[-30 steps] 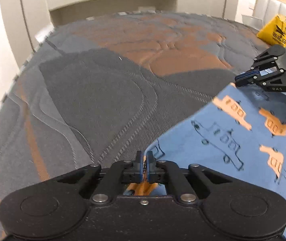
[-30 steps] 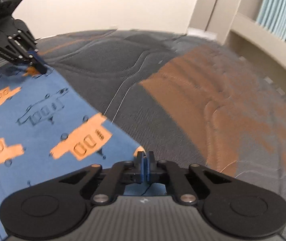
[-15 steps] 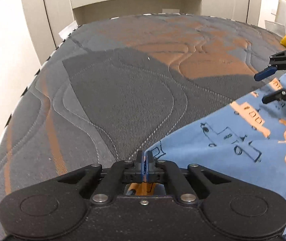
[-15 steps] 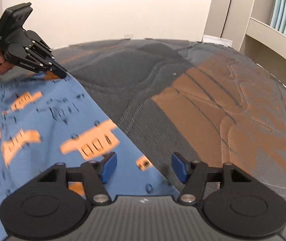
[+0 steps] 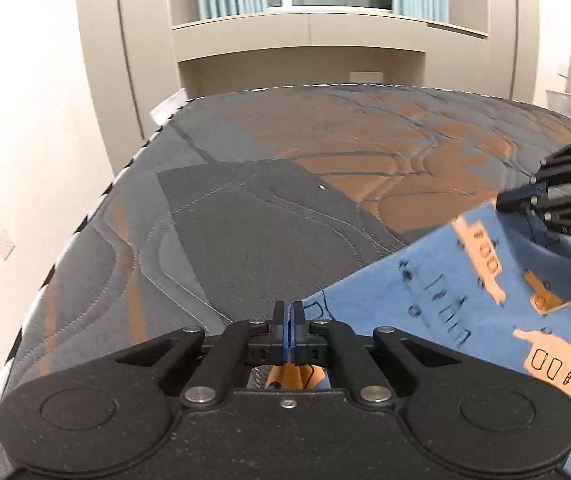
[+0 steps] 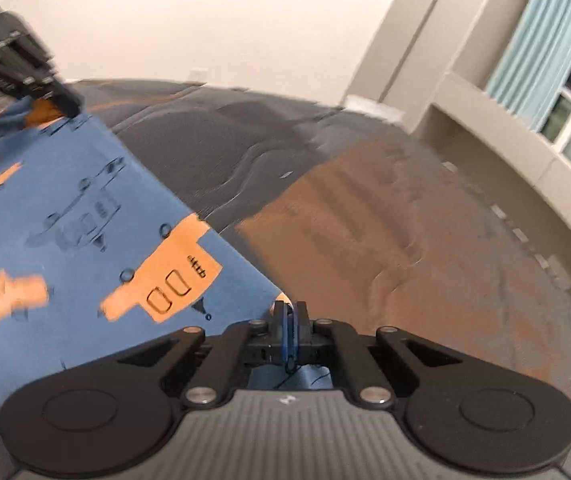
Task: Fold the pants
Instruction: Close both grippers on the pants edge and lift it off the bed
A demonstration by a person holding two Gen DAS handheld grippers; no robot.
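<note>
Pinching one corner of the blue pants [image 5: 437, 300], the left gripper [image 5: 287, 318] is clamped on cloth. Right gripper [image 6: 290, 322] grips the opposite corner above the mattress [image 5: 245, 216]

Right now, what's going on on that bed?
A person is folding a pair of blue pants printed with orange vehicles, laid on a grey and orange mattress. The left hand-held gripper is shut on one corner of the fabric. The right hand-held gripper has just closed its jaws and now pinches the neighbouring corner. The edge between the two grips looks stretched and partly off the mattress; no fold over is made yet.
</note>
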